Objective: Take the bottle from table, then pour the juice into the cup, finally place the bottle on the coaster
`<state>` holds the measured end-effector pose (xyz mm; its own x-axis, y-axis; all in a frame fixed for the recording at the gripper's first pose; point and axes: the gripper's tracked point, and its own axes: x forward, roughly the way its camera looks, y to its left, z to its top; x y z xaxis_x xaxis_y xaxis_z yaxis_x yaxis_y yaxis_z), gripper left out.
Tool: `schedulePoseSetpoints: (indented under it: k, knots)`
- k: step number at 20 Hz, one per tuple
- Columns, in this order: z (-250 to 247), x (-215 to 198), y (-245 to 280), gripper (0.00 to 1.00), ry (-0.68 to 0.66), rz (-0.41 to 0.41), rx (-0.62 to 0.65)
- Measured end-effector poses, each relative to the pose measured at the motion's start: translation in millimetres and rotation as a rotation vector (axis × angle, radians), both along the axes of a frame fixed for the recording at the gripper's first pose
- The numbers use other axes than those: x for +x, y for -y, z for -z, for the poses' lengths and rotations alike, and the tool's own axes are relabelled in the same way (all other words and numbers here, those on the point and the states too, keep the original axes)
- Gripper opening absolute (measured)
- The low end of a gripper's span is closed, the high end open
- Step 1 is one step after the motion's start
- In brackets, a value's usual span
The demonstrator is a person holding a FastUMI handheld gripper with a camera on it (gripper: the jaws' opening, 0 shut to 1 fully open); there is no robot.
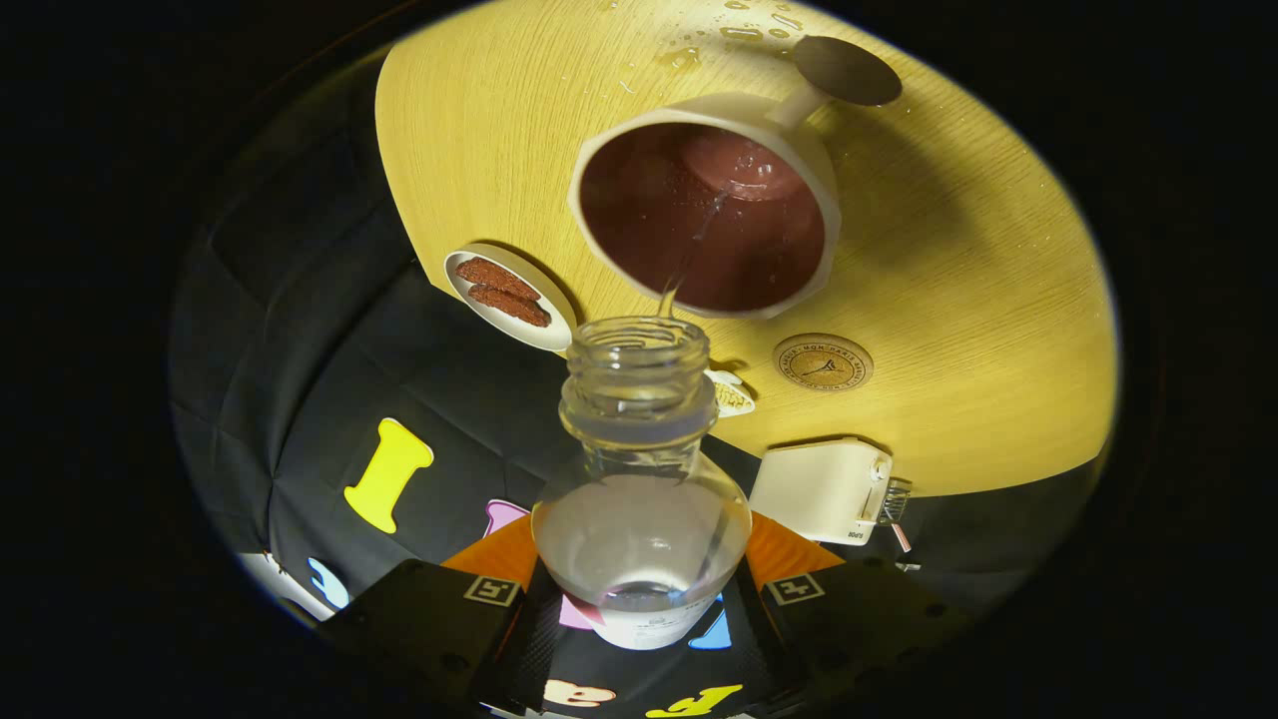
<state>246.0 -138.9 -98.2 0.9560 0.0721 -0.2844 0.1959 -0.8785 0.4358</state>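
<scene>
Clear glass is what the gripper (639, 599) holds: the bottle (641, 479) sits between the two black fingers (424, 609), and each finger presses against one side of its round body. The jaws are closed to the width of the bottle, not more. The bottle is tilted forward, with its open mouth pointing away from the fingers toward the cup (704, 205). Some clear liquid stays in the low part of the bottle body, near the fingers.

A thin stream of liquid (689, 255) leaves the bottle mouth and falls into the cup, which is just ahead of the mouth. The cup is cream outside and dark reddish brown inside, and liquid already lies at its bottom. Its handle points away from the gripper, toward a dark round coaster (847, 70) that lies beyond the cup on the wooden table (978, 260).

To the left of the bottle neck there is a small white plate (511, 297) with two brown biscuits on it. To the right of the neck lies a round cork disc (823, 361) with a printed mark. Nearer to the right finger, a cream box-shaped device (824, 489) stands at the table edge. Some drops of water (744, 32) are on the table beyond the cup.
</scene>
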Motion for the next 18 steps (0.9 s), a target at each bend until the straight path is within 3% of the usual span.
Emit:
schedulePoseSetpoints:
  k: [18]
  knots:
    - [-4,2,25,0.74,0.056,0.077,0.100]
